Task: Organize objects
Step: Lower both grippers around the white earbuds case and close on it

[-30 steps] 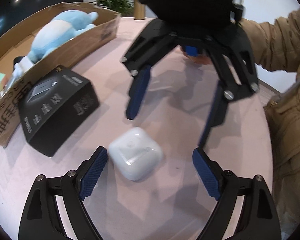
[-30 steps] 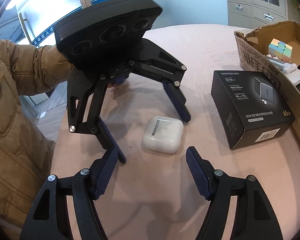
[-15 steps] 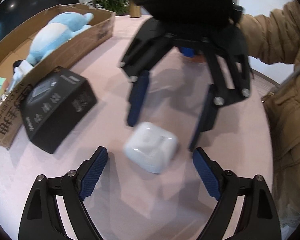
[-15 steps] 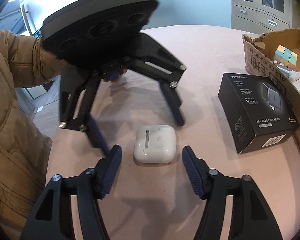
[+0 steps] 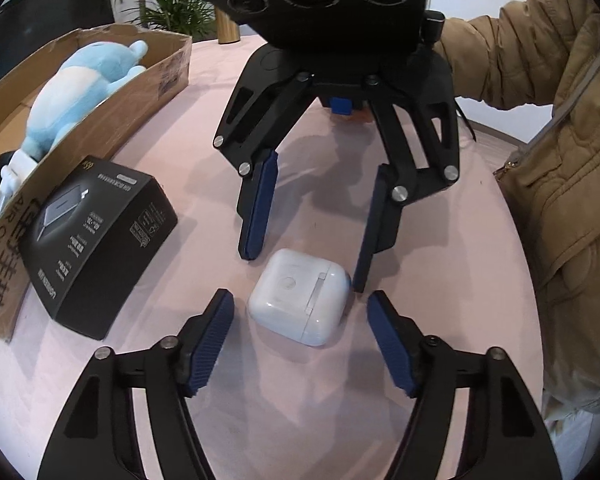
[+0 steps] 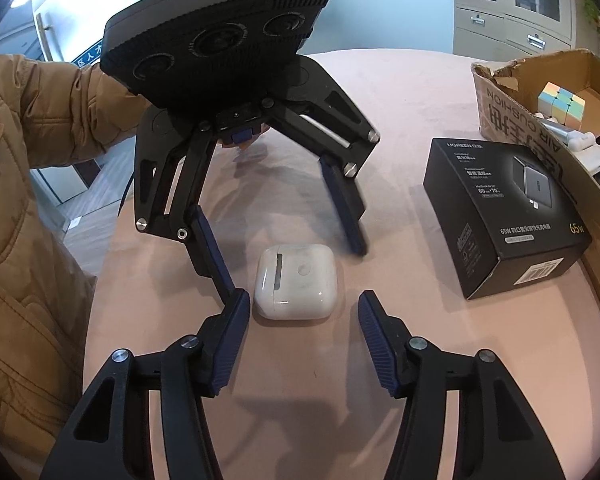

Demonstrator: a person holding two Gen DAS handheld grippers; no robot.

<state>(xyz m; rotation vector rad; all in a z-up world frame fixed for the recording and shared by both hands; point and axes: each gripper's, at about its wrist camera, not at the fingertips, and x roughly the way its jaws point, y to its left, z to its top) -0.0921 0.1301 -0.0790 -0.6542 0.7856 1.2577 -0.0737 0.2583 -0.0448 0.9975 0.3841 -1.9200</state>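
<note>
- Your left gripper (image 5: 300, 300) is spread wide, its fingertips flanking the white earbud case (image 5: 299, 296) without touching it
- Your right gripper (image 6: 300, 300) faces it from the far side, also wide apart, gripping nothing
- The case lies flat on the pink table (image 6: 400, 92), between both grippers
- A black charger box (image 6: 504, 216) sits beside the cardboard box (image 5: 100, 100), which holds a blue plush toy (image 5: 76, 92)

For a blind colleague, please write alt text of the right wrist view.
A white earbud case lies on a pink table between two open grippers facing each other, the right gripper near and the left gripper opposite. A black charger box stands beside a cardboard box.
</note>
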